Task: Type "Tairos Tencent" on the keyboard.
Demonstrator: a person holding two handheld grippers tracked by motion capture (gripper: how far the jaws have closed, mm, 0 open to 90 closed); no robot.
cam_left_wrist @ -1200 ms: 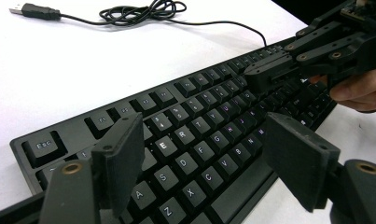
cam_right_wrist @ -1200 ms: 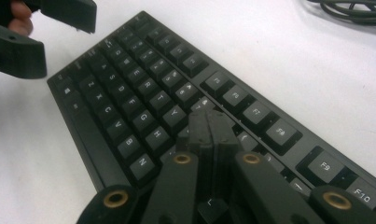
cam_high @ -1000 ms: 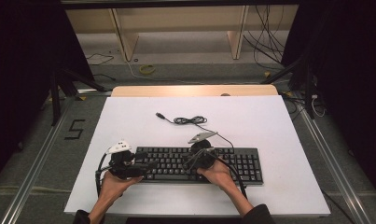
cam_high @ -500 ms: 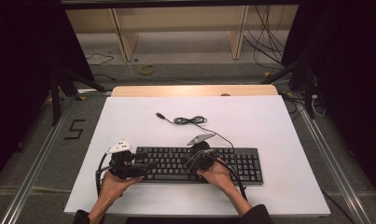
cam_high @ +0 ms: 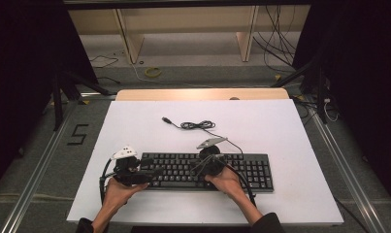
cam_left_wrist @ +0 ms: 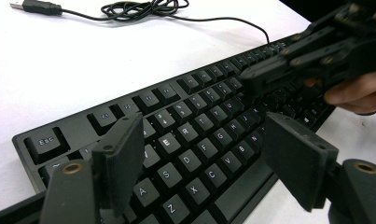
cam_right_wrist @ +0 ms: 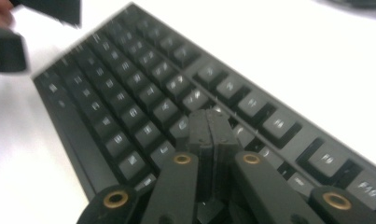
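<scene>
From above, a black keyboard (cam_high: 207, 170) lies near the front edge of the white table (cam_high: 280, 126), long side running left to right. Its thin cable (cam_high: 198, 125) loops in a small coil behind it, the plug end lying loose on the white surface. The person's left hand (cam_high: 116, 190) holds the left gripper (cam_high: 154, 171) at the keyboard's left end, tips over the keys there. The right hand (cam_high: 228, 180) holds the right gripper (cam_high: 197, 167) over the middle of the keyboard — a grey plate sits on top of it.

In the left gripper view, the two jaws stand wide apart with nothing between them, hovering over the letter keys; Esc sits at the near left corner. The right gripper (cam_left_wrist: 251, 79) reaches in from the upper right, its tip down by the keys farther along, and the cable (cam_left_wrist: 143, 8) curls at the top.

In the right gripper view — somewhat blurred — the jaws are pressed together, pads meeting with no gap, tips down on or just above the keys; contact I cannot make out. The keyboard (cam_right_wrist: 143, 102) runs off diagonally toward the upper left.
</scene>
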